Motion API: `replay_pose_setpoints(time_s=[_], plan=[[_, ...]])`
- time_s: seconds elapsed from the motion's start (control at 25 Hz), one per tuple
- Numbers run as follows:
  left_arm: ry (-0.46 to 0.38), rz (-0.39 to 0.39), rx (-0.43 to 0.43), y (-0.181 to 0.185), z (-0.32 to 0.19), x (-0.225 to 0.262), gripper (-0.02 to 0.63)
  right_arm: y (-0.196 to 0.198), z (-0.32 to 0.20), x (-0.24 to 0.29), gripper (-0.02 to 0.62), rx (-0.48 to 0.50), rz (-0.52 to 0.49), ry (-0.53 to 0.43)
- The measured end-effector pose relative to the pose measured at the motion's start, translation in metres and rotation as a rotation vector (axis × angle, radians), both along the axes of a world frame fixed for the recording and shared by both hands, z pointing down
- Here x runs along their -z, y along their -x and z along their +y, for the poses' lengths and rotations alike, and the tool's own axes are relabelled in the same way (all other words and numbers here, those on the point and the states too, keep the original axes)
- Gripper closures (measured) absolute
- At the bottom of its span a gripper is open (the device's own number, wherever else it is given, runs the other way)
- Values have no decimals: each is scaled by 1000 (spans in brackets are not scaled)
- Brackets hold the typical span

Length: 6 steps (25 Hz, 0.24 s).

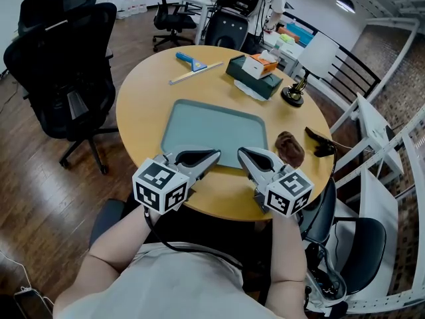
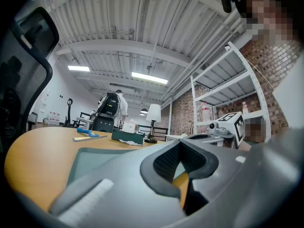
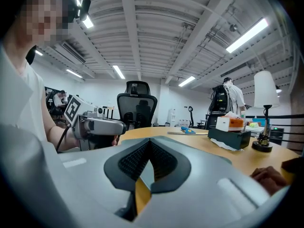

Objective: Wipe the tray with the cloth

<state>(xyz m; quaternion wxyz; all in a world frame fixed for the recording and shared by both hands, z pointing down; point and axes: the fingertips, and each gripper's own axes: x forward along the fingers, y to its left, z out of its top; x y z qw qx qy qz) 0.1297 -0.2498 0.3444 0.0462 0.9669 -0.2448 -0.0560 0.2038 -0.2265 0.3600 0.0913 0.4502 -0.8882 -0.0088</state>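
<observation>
Now, tray: the grey-green rectangular plastic tray point(image 1: 212, 133) lies flat in the middle of the round wooden bench point(image 1: 143, 98); no spot or smear shows on it.
Cloth: the small crumpled brown cloth point(image 1: 290, 149) sits on the bench at about 4 o'clock from the tray, just beside its right rim. It is off the tray, and neither gripper touches it.
Left gripper point(image 1: 214, 155): at 6 o'clock of the tray, over its near rim. The jaws are closed tip to tip, with nothing between them.
Right gripper point(image 1: 243, 153): just beside the left one. Its jaws are likewise closed, tips meeting, and it holds nothing.
Stage: the cloth lying loose beside the tray would fit a wipe still to come, or one finished and the cloth put down. These views do not settle which.
Neighbours: a black clip-like thing point(image 1: 320, 143) lies at 3 o'clock from the cloth, and a blue-handled squeegee point(image 1: 192, 64) at 11 o'clock from the tray.
Risk, tray: it looks light and rests loose on smooth wood, so a sideways push could slide it toward the bench edge.
Risk, cloth: it is bunched, so closing jaws might catch only one fold and let it trail or drop.
Risk, reach: a wide swing at 4 o'clock could knock the black thing.
</observation>
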Motion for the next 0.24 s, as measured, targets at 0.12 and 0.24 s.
replay_pose_setpoints(time_s=[0.12, 0.24], plan=[[2, 1, 1, 1, 0, 0, 606, -1, 0, 1, 595, -1, -3, -1], [6, 2, -1, 0, 0, -1, 606, 0, 0, 1, 595, 1, -10, -2]])
